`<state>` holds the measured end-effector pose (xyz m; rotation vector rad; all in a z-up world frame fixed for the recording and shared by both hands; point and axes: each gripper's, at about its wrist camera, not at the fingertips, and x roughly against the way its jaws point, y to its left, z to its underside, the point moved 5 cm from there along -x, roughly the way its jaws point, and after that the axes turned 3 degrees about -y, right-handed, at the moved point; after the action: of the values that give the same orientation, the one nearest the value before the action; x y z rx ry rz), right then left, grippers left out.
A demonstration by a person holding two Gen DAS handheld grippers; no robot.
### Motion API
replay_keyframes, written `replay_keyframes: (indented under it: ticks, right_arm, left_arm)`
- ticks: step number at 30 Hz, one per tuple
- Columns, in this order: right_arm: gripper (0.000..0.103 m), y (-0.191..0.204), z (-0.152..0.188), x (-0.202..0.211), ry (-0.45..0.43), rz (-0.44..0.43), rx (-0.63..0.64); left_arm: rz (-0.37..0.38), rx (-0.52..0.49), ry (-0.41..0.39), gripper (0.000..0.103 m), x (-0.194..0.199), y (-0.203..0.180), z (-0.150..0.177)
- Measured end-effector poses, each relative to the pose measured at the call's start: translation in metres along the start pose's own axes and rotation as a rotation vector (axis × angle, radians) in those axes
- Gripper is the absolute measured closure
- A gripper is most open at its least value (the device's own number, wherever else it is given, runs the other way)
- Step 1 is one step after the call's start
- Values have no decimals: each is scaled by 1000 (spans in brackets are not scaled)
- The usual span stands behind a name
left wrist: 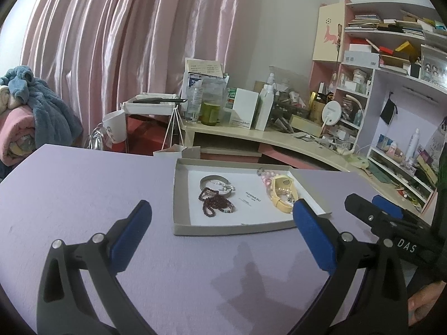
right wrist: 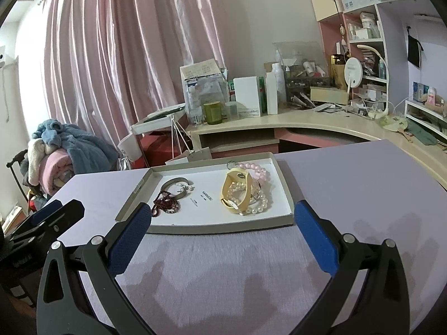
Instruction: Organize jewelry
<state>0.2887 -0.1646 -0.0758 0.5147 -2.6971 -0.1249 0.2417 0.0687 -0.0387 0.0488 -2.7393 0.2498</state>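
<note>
- While both tools hover over the lavender counter (right wrist: 349, 184), I see my left tongs (left wrist: 223, 217) spread wide with nothing between the blue pads.
- My right tongs (right wrist: 223, 220) are just as wide and also empty; in the left wrist view they show at the right edge, near the tray's right corner.
- The shallow grey tray (right wrist: 223, 227) with a white floor sits on the counter just ahead of both tools.
- In its left half lies a silver bangle (right wrist: 174, 187), with a dark red bead strand (right wrist: 164, 205) touching it on the near side.
- In its right half a yellow watch strap (right wrist: 236, 192) rests on a white pearl bracelet (right wrist: 258, 202), and a pink bead bracelet (right wrist: 259, 171) lies against them on the far side.
- Behind the counter stand a cluttered desk (right wrist: 307, 118), pink curtains (right wrist: 125, 55) and shelves (left wrist: 391, 64).
- A heap of blankets (right wrist: 61, 153) sits at the left.
</note>
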Motion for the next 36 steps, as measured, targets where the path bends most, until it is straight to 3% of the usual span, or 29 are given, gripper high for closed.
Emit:
replay_keyframes:
  ticks: [36]
  right_arm:
    - [1,1,1,-5,4,-8,-2]
  left_arm:
    - [-4,-46,32,2,-7,-8,6]
